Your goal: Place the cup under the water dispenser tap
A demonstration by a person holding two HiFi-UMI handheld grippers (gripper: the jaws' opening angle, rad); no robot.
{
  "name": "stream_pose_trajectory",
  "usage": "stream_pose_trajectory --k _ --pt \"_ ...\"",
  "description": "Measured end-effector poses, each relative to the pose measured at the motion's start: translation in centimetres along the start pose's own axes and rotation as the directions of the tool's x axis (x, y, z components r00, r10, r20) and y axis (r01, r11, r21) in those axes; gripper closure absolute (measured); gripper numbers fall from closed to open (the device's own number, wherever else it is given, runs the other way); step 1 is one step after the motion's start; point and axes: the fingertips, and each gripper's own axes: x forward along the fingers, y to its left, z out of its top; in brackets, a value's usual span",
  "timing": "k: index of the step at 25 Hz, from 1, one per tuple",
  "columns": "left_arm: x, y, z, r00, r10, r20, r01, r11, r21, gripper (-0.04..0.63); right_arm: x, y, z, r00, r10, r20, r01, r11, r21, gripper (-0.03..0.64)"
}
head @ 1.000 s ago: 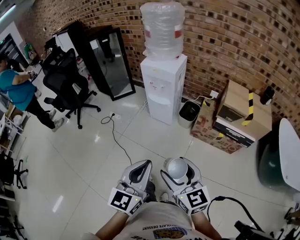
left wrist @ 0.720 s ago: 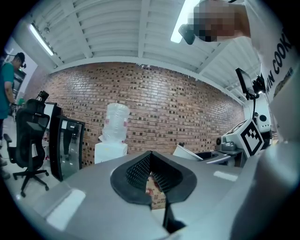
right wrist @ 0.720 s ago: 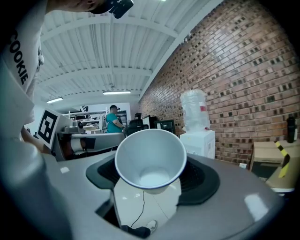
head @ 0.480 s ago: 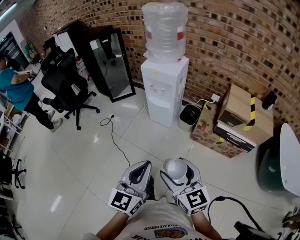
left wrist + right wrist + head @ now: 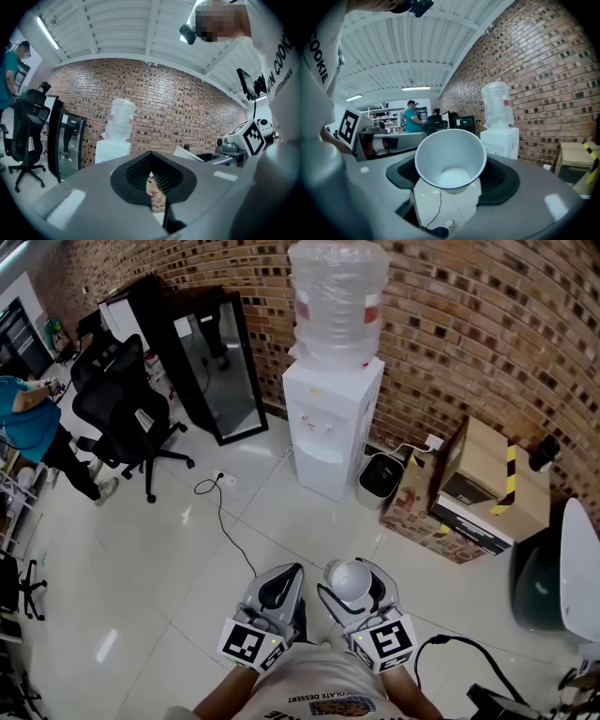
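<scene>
A white paper cup (image 5: pixel 353 579) sits upright between the jaws of my right gripper (image 5: pixel 354 572), which is shut on it. In the right gripper view the cup (image 5: pixel 451 159) shows its empty inside. My left gripper (image 5: pixel 292 572) is just to its left, jaws together and holding nothing. The white water dispenser (image 5: pixel 333 427) with a clear bottle (image 5: pixel 337 301) on top stands ahead against the brick wall, some way beyond both grippers. It also shows in the left gripper view as the dispenser (image 5: pixel 112 150) and in the right gripper view as the dispenser (image 5: pixel 499 138).
A dark waste bin (image 5: pixel 378 476) and stacked cardboard boxes (image 5: pixel 473 486) stand right of the dispenser. A black glass-door cabinet (image 5: pixel 214 367) and an office chair (image 5: pixel 117 413) are to its left. A cable (image 5: pixel 225 512) trails over the tiled floor. A person in teal (image 5: pixel 28 427) stands far left.
Both grippers, the cup still in the right one, have come nearer the dispenser, which now looks a little larger and closer.
</scene>
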Motion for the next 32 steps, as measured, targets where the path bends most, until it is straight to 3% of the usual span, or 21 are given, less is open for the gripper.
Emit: stream_pose_trajectory --k 13,24,32 --pt "6.4 9.6 1.7 0.999 -0.029 -0.02 0.028 0.999 -0.036 0.614 10.4 -3.6 2.6 0.999 -0.026 -0.043 0.027 1.0 0.008 0.261" --pt "12.6 18.2 4.3 0.994 -0.108 -0.021 0.107 0.993 -0.042 0.614 20.3 -6.2 6.5 0.996 -0.069 -0.052 0.069 0.998 -0.003 0.261" --pt "14.4 22.1 5.1 0.99 -0.139 -0.006 0.139 0.989 -0.044 0.614 25.8 -6.3 8.3 0.997 -0.058 -0.05 0.057 0.998 -0.033 0.261"
